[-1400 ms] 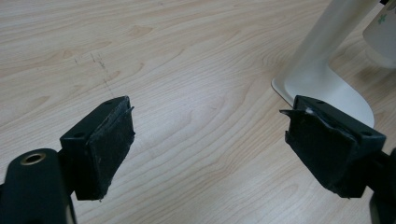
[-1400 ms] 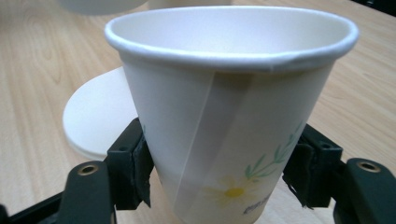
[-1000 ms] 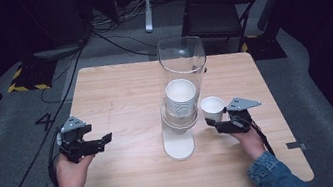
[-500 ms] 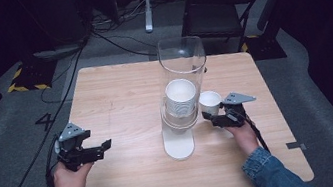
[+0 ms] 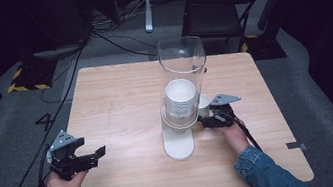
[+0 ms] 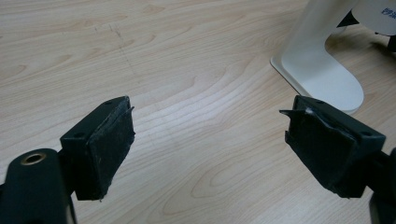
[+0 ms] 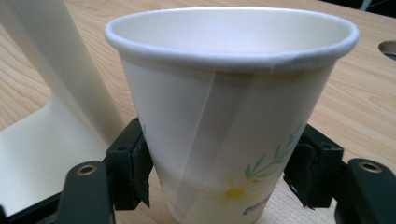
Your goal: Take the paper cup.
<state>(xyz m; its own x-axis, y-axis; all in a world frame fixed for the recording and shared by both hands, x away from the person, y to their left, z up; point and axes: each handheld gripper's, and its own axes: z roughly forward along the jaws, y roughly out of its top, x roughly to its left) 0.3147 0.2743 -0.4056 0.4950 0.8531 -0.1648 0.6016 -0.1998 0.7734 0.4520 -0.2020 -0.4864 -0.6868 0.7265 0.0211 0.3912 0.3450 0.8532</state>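
Right gripper view: right tool (image 7: 224, 177) clamps the white daisy-printed paper cup (image 7: 229, 107) beside the dispenser's white stand (image 7: 46, 140); left tool (image 6: 210, 149) gapes wide, empty, over the bench (image 6: 187, 70).

Black chair (image 5: 220, 11) at twelve o'clock behind the table (image 5: 119, 96); cables (image 5: 109, 31) snake at eleven o'clock.

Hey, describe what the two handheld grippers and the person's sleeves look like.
Both the left gripper and right gripper are black, each topped by a grey three-cornered plate, with a black cable trailing back. Their jaws carry dark, worn pads, with brass-coloured bolt holes behind them. The person wears blue denim sleeves.
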